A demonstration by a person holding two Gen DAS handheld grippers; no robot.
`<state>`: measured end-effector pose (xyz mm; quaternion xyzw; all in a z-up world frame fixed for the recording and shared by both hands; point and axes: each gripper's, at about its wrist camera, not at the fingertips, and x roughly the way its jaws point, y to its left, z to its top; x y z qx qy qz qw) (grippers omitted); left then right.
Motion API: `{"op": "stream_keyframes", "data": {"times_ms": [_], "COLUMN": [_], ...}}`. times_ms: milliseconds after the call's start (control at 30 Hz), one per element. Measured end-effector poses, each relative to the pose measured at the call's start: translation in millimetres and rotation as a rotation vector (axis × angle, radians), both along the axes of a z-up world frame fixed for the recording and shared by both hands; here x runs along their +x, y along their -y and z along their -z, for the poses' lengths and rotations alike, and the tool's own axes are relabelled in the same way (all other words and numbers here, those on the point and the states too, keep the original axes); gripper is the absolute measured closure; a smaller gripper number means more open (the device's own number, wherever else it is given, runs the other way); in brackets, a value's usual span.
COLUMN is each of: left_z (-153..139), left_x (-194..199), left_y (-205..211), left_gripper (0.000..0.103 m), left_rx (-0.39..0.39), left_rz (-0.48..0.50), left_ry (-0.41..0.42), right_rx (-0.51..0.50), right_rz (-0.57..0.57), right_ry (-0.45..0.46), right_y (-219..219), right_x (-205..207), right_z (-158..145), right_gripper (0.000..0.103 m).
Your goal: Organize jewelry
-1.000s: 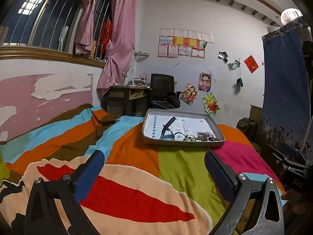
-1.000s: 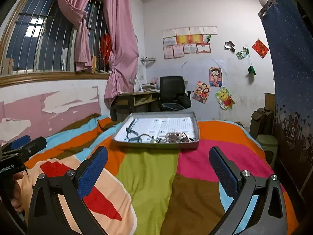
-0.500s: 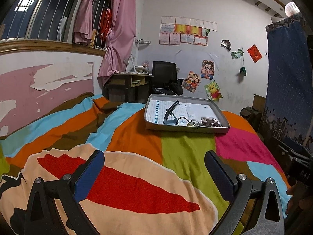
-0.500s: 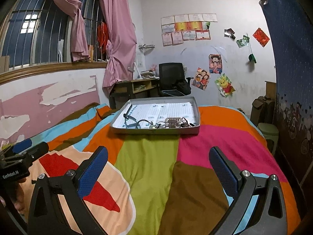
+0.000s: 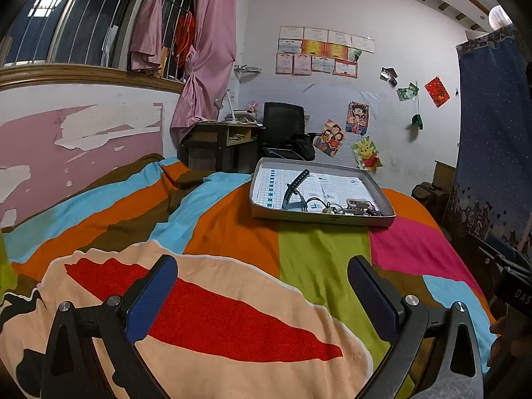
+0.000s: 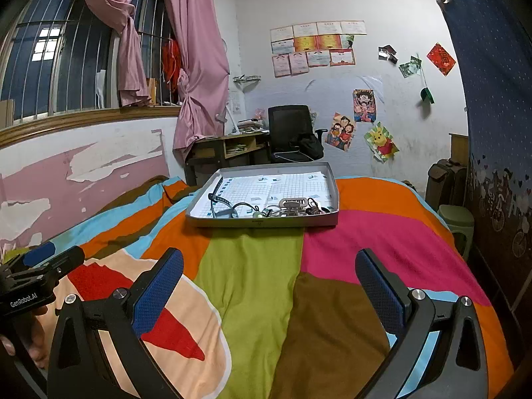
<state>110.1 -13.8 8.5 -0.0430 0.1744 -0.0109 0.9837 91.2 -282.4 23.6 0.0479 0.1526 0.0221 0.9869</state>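
A shallow grey tray [image 5: 319,216] lined with white grid paper lies on the striped bedspread, ahead of both grippers; it also shows in the right wrist view [image 6: 262,222]. Along its near edge lie a dark watch strap [image 5: 292,190], a beige hair clip [image 6: 292,203] and a tangle of small jewelry [image 6: 266,212]. My left gripper [image 5: 262,286] is open and empty, well short of the tray. My right gripper [image 6: 269,279] is open and empty, also short of the tray. The left gripper's body shows at the left edge of the right wrist view [image 6: 36,274].
The bed has a colourful striped cover [image 6: 266,282]. A pink-and-white wall [image 5: 79,146] runs along its left side. Beyond the bed stand a desk [image 6: 226,149] and a black chair [image 6: 292,133]. A blue curtain [image 6: 498,116] and green stool [image 6: 455,219] are at the right.
Both grippers have moved forward toward the tray, which now looks larger and lower in both views. Both stay open and empty.
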Motion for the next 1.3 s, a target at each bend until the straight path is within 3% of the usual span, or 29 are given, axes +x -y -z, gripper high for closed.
{"op": "stream_keyframes", "data": {"times_ms": [1300], "left_z": [-2.6], "left_x": [-0.4], "left_y": [1.1], "left_gripper": [0.0], "left_rx": [0.0], "left_rz": [0.0], "left_ry": [0.002], "right_rx": [0.004], "right_rz": [0.002], "right_ry": [-0.001], "right_y": [-1.3], "right_x": [-0.2], "right_z": [0.1], "right_gripper": [0.001]}}
